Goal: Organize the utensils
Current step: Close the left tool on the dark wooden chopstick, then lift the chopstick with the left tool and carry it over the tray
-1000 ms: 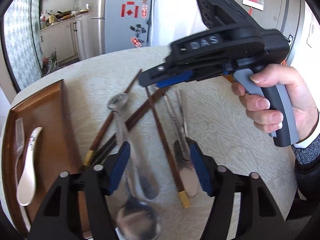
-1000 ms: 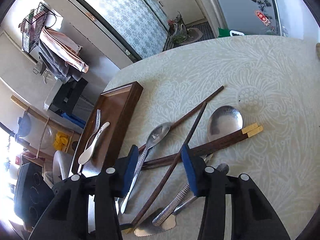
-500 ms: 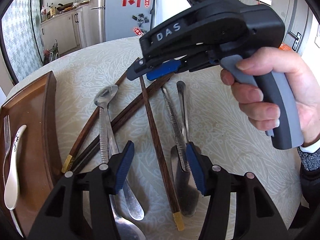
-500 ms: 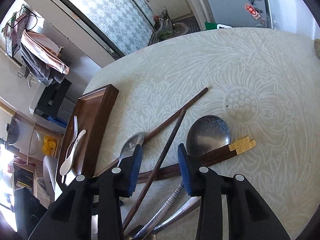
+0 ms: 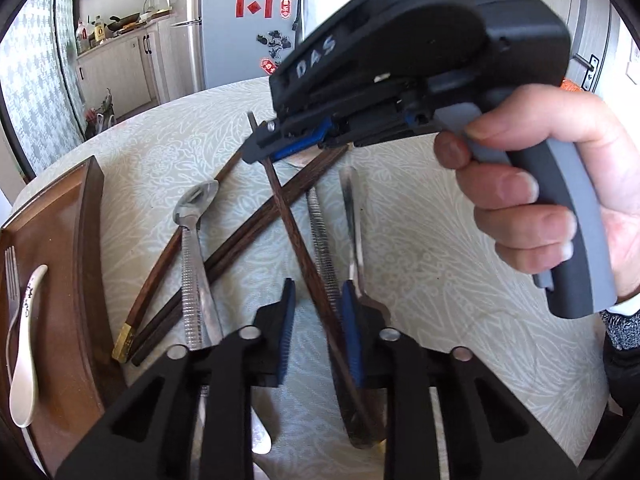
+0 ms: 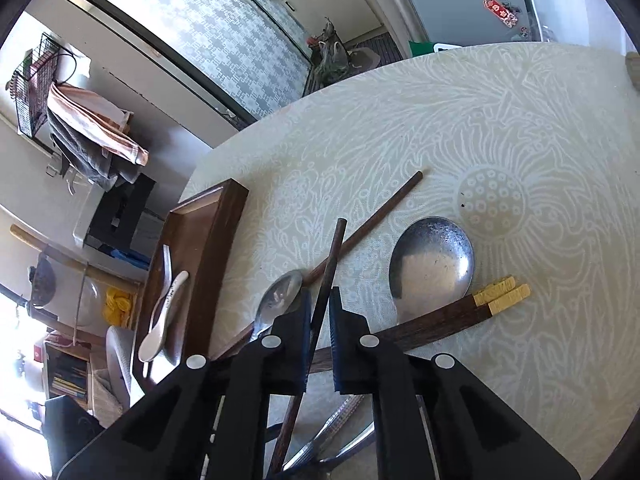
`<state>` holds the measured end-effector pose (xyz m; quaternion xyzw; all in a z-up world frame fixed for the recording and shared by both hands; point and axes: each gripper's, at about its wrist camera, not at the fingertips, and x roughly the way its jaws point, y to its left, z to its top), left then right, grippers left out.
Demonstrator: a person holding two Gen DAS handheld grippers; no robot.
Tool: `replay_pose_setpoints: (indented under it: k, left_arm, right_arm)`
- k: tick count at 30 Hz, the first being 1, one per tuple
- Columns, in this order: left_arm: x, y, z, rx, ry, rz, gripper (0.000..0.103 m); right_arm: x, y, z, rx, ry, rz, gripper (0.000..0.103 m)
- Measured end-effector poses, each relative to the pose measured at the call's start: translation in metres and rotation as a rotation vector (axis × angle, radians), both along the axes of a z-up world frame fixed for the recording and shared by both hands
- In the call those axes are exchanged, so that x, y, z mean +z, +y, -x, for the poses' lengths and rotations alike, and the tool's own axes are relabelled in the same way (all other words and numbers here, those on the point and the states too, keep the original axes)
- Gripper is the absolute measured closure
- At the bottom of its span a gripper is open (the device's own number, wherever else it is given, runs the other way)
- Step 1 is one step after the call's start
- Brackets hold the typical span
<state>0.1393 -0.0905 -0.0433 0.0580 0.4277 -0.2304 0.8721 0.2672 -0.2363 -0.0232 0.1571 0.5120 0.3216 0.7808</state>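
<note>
Both tools have just been closing on one dark wooden chopstick (image 5: pixel 298 240), each near an opposite end. In the right wrist view the right tool (image 6: pixel 320 312) pinches the stick narrowly near its plain tip, the shaft running from about 6 o'clock up to 12 o'clock between the pads. In the left wrist view the left tool (image 5: pixel 316 320) stands narrow around the same stick near its butt; the stick lies against the right-hand pad, and whether both pads press I cannot tell. The stick's long axis runs tool to tool. The wooden tray (image 5: pixel 86 264), holding a white spoon (image 5: pixel 26 356) and fork (image 5: pixel 12 276), lies at 9 o'clock on the worktop (image 5: pixel 440 280), so the carry probably goes sideways, broadside to the stick.
</note>
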Motion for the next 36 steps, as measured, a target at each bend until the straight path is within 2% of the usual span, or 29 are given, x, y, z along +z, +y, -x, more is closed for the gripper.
replay_pose_setpoints:
  k: [9,15,22,29,36]
  left_arm:
    - [0.015,0.005,0.005,0.012,-0.039,0.014,0.089]
    - [0.034,0.025,0.008,0.035,-0.074,0.027,0.090]
    - [0.053,0.077,0.016,0.124,-0.113,0.040,0.090]
    - [0.049,0.139,0.008,0.237,-0.089,0.036,0.091]
    - [0.041,0.167,-0.013,0.302,-0.061,0.031,0.091]
  right_arm:
    - [0.019,-0.006,0.009,-0.008,-0.034,-0.009,0.094]
    - [0.043,0.012,0.017,0.014,-0.069,-0.010,0.094]
    - [0.065,0.075,0.020,0.092,-0.094,-0.010,0.094]
    - [0.061,0.157,0.014,0.184,-0.091,0.009,0.093]
    - [0.046,0.193,-0.008,0.188,-0.075,0.049,0.093]
